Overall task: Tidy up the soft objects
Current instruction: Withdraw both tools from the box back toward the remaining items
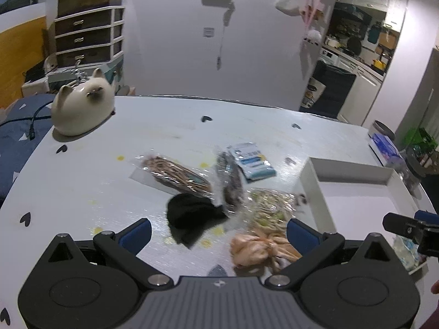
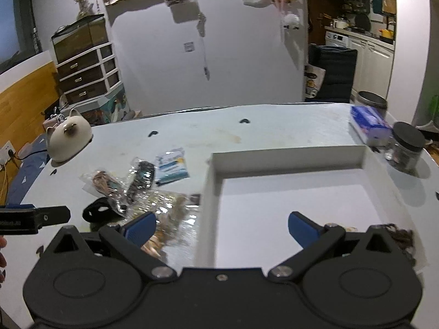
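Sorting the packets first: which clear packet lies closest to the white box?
The packet with pale green-beige contents; its edge reaches the white box wall, others lie farther left.

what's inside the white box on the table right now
The white rectangular cardboard box shows a bare white floor. Its nearest part is hidden by the open right gripper.

my right gripper [image 2: 221, 226] wide open over white box [image 2: 288, 161] | packets [image 2: 142, 181] and black cloth [image 2: 96, 212] left of box | my left gripper [image 2: 35, 218] at left edge | jar [image 2: 406, 148] far right
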Demonstrator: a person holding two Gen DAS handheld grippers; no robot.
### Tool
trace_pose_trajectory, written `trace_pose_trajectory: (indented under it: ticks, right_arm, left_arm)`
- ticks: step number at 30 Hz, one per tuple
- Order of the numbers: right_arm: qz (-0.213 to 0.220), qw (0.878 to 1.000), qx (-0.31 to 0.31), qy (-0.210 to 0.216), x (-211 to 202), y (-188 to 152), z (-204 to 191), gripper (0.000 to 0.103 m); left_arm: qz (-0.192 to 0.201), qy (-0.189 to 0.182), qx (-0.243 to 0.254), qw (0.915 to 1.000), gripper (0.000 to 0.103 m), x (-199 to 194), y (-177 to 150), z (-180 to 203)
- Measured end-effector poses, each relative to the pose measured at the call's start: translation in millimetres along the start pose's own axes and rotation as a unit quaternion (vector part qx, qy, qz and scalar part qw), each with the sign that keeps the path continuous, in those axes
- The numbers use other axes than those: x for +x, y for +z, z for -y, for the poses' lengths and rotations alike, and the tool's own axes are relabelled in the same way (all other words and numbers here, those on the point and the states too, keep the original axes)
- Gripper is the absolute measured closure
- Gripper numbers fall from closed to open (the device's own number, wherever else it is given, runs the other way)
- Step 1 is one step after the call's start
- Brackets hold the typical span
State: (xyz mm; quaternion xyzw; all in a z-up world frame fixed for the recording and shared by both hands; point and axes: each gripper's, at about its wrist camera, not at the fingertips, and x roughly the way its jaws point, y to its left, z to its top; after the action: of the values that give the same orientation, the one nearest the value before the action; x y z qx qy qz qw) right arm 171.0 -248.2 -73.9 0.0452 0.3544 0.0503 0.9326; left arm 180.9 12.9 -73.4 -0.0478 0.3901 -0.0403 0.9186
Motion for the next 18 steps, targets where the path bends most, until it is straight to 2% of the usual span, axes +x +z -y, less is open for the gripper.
trace_pose_trajectory:
  ticks: [8, 15, 18]
  right_arm:
    - [-0.031, 0.999, -0.016, 0.041, 39.5, 12.0, -50.3, 0.0]
    - [-0.105, 0.991, 0.003, 0.079, 81.9, 7.5, -88.4, 0.0]
    - [-0.133, 0.988, 0.007, 0.079, 98.7, 2.3, -99.6, 0.0]
  left_arm:
    - [0.002, 0.004, -0.016, 0.9999, 0.0, 16.7, 8.1, -37.6]
    - [0.002, -0.005, -0.037, 0.9993, 0.0, 22.6, 18.5, -61.7]
    - [-0.005, -0.008, -0.039, 0.9992, 0.0, 27.4, 21.8, -66.6]
